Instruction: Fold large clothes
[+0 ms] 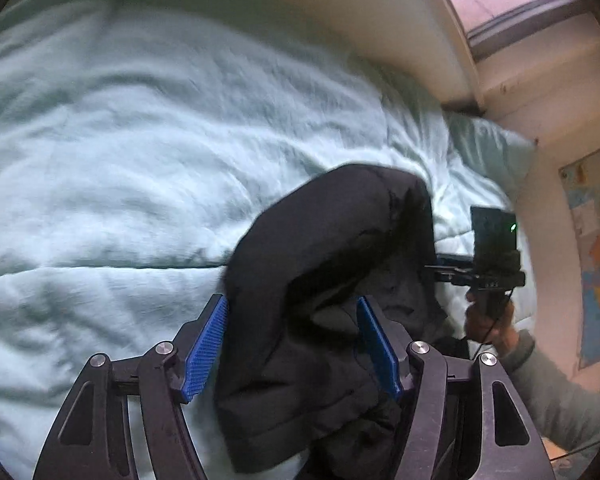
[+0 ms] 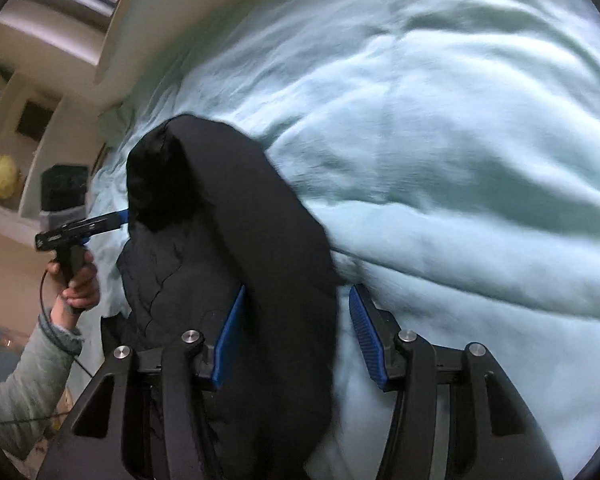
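A: What surface is seen, and what of the room?

B: A bed covered by a pale mint, rumpled quilted duvet (image 1: 140, 140) is shown in both wrist views. A cream curved wall (image 1: 380, 20) is seen behind it, a window (image 1: 512, 4) above, and a coloured map poster (image 1: 596, 248) at the right edge of the left wrist view. In the right wrist view, pale shelving with a round yellow ball (image 2: 3, 176) is made out at the left.

A: Where is the garment?

B: The bulky black padded jacket (image 1: 320, 280) is found on the duvet, bunched into a rounded hump between the two tools.

A: How is the left gripper (image 1: 294, 350) posed?

B: It is angled downward over the bed. Its blue ribbed pads (image 1: 204, 348) are spread wide, with black fabric lying between them; a firm pinch is not shown.

A: And the right gripper (image 2: 296, 340)?

B: It is likewise tilted downward. Its jaws stand apart; the jacket is pressed against one blue pad (image 2: 228, 340), while the other pad is left clear over the duvet. In the left wrist view, the right hand (image 1: 490, 320) is seen wrapped around the handle, a grey sleeve (image 1: 560, 396) trailing behind.
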A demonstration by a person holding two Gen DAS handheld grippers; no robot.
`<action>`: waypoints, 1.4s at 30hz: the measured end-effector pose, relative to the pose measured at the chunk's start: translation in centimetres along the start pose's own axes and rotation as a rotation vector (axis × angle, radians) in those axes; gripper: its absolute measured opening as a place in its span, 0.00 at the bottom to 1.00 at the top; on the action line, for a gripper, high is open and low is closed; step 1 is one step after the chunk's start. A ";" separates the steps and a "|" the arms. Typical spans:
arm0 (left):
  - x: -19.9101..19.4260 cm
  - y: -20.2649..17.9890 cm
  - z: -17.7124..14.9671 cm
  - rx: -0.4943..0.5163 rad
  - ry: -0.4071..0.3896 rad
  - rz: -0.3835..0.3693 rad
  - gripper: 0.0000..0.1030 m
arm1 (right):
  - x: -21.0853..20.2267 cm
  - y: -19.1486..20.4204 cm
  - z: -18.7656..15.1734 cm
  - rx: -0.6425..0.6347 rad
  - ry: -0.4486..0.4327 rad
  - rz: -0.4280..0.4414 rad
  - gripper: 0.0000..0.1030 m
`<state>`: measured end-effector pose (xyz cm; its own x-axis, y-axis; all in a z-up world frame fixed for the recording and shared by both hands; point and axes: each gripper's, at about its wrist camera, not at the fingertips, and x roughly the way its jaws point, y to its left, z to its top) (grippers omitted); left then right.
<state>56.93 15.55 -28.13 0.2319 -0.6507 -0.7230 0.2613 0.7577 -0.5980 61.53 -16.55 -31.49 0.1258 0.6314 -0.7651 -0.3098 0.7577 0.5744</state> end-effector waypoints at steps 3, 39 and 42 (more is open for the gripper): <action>1.2 -2.1 -0.7 0.073 0.008 0.112 0.42 | 0.5 2.2 0.1 -0.071 -0.001 -0.067 0.30; -15.6 -18.5 -36.4 0.068 -0.185 0.484 0.17 | -16.1 18.6 -34.2 -0.065 -0.186 -0.442 0.28; -18.1 -20.2 -32.1 0.087 -0.272 0.419 0.22 | -18.6 21.4 -30.3 -0.096 -0.286 -0.386 0.29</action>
<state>17.36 13.65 -14.10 0.5664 -0.2896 -0.7716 0.1675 0.9571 -0.2363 24.01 -17.14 -13.78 0.4985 0.3375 -0.7985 -0.2731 0.9353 0.2248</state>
